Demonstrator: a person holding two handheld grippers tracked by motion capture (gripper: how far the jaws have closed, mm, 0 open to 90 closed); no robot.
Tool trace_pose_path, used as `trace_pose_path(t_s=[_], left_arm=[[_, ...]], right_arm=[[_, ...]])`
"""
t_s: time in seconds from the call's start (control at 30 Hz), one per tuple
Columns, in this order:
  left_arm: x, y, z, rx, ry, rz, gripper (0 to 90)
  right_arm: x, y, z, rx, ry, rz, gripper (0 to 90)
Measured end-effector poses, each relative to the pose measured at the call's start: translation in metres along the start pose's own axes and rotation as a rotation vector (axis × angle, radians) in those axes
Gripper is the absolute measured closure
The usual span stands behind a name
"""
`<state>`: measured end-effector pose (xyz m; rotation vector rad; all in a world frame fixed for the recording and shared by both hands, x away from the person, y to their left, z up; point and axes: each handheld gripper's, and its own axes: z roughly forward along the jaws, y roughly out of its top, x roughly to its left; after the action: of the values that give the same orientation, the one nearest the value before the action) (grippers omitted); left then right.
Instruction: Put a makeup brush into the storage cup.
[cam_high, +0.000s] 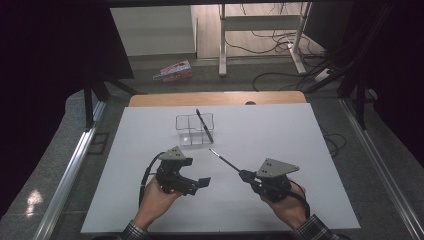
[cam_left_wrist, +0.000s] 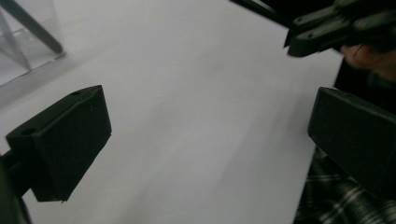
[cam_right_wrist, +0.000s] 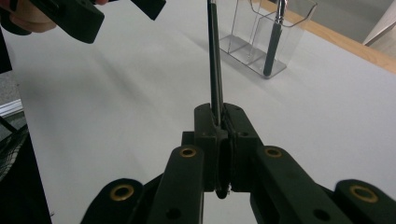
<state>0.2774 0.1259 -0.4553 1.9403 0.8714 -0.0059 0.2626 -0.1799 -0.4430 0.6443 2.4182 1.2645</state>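
The right gripper (cam_high: 246, 175) is seen near the front right of the white table (cam_high: 280, 130), and its jaws are pressed together on the lower end of a thin dark pen (cam_high: 223, 160), which is pointed away from the person towards the clear holder (cam_high: 186, 131). The left gripper (cam_high: 204, 182) is held just above the table at the front left, with its jaws spread wide and nothing between them. A second pen (cam_high: 204, 126) is leaned inside the holder, which is placed near the far middle of the table, well apart from both grippers.
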Motion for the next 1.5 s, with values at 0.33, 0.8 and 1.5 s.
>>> trace_pose_path(t_s=[0.33,0.8,1.5], left_arm=[[0.006,0.004,0.002,-0.06,-0.111,-0.089,4.7],[0.008,0.005,0.005,-0.113,-0.213,-0.136,40.4],[0.012,0.005,0.004,-0.168,-0.28,-0.199,62.6]], right_arm=[[0.009,0.001,0.005,-0.028,0.018,-0.002,84.8],[0.018,0.002,0.011,-0.075,0.041,0.005,84.7],[0.023,0.002,0.015,-0.101,0.08,0.001,84.4]])
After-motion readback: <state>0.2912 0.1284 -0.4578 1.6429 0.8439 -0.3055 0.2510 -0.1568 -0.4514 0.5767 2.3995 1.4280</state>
